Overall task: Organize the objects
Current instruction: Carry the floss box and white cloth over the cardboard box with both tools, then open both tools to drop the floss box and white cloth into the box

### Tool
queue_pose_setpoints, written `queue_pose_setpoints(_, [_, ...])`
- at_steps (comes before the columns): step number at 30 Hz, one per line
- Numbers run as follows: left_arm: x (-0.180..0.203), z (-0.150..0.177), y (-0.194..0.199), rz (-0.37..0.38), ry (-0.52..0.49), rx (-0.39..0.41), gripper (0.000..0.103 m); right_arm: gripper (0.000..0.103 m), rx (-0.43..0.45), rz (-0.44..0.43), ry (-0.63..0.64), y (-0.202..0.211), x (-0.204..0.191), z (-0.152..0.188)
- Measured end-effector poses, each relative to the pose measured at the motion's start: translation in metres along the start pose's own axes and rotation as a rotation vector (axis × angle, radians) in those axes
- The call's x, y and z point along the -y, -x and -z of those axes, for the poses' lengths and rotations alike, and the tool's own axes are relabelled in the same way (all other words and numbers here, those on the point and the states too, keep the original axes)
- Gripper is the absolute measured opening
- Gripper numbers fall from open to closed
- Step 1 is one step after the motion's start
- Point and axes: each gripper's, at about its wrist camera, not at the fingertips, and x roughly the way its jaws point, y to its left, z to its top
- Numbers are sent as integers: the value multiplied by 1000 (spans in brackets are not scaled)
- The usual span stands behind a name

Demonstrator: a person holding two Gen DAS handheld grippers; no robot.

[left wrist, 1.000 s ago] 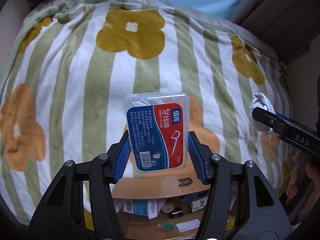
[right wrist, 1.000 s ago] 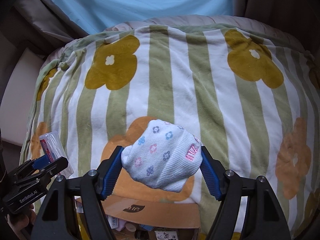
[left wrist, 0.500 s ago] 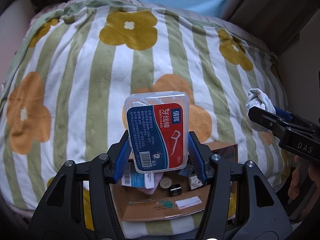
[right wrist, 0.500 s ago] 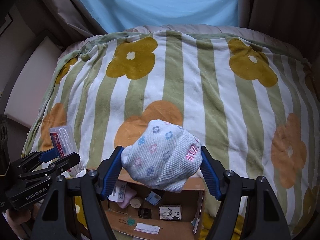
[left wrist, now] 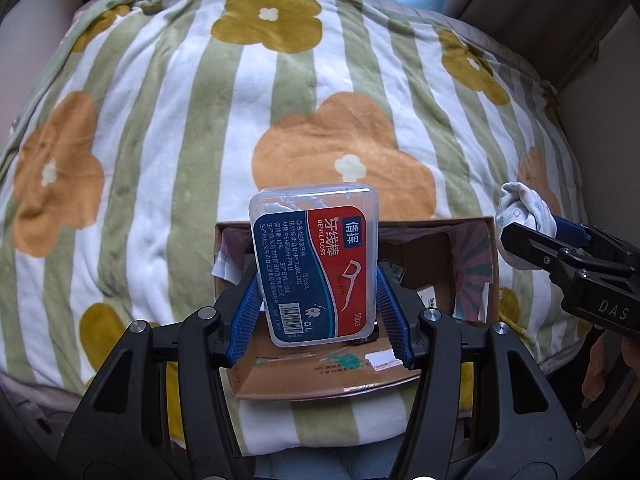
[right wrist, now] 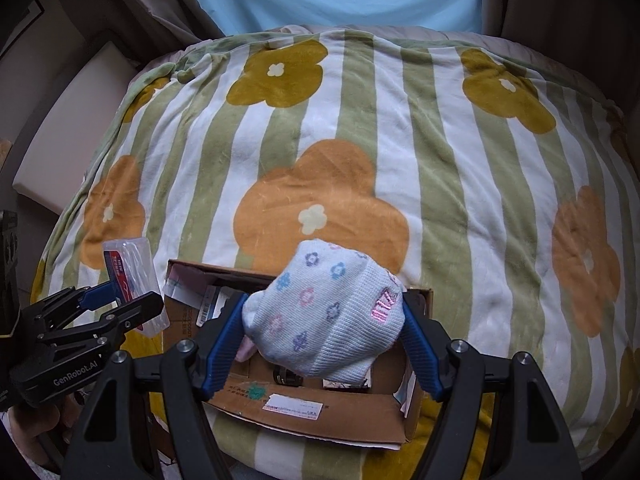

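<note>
My left gripper (left wrist: 318, 296) is shut on a clear dental floss box (left wrist: 314, 264) with a red and blue label, held upright over an open cardboard box (left wrist: 490, 264). My right gripper (right wrist: 324, 328) is shut on a balled white sock (right wrist: 324, 316) with small flower prints, held over the same cardboard box (right wrist: 320, 414). In the left wrist view the sock (left wrist: 520, 210) and the right gripper (left wrist: 560, 240) show at the right edge. The right wrist view has the floss box (right wrist: 132, 276) in the left gripper (right wrist: 112, 304) at the left edge.
The cardboard box lies at the near edge of a bed under a striped, flowered blanket (left wrist: 200, 120). Inside it are small packets and boxes (right wrist: 208, 304). A pale cushion (right wrist: 72, 128) stands left of the bed. A person's fingers (left wrist: 600, 368) hold the right gripper's handle.
Both grippers have drawn back toward the near edge of the bed with their loads. The cardboard box, only its near flap seen before, now lies open under both.
</note>
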Motion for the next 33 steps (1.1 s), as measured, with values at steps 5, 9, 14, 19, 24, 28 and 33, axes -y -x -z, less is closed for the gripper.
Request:
queue_pose_setpoints(5, [-3, 18, -19, -2, -5, -14, 52, 70, -19, 3, 33, -23, -4, 26])
queue_pose_setpoints(9, [-5, 27, -34, -7, -12, -20, 52, 70, -29, 18, 46, -41, -4, 44])
queue_pose_setpoints(14, [-9, 34, -50, -7, -7, -25, 52, 70, -48, 11, 22, -61, 4, 56])
queue_pose_setpoints(19, [-8, 33, -59, -15, -16, -25, 52, 70, -42, 13, 20, -68, 8, 56])
queue_pose_setpoints(24, [-6, 29, -62, -24, -28, -15, 52, 70, -40, 26, 24, -74, 9, 51])
queue_pose_setpoints(28, [-5, 26, -63, -31, -38, 2, 52, 70, -37, 34, 17, -75, 12, 48])
queue_pose_setpoints(33, [-2, 27, -61, -50, -53, 31, 103, 78, -27, 75, 13, -77, 13, 45])
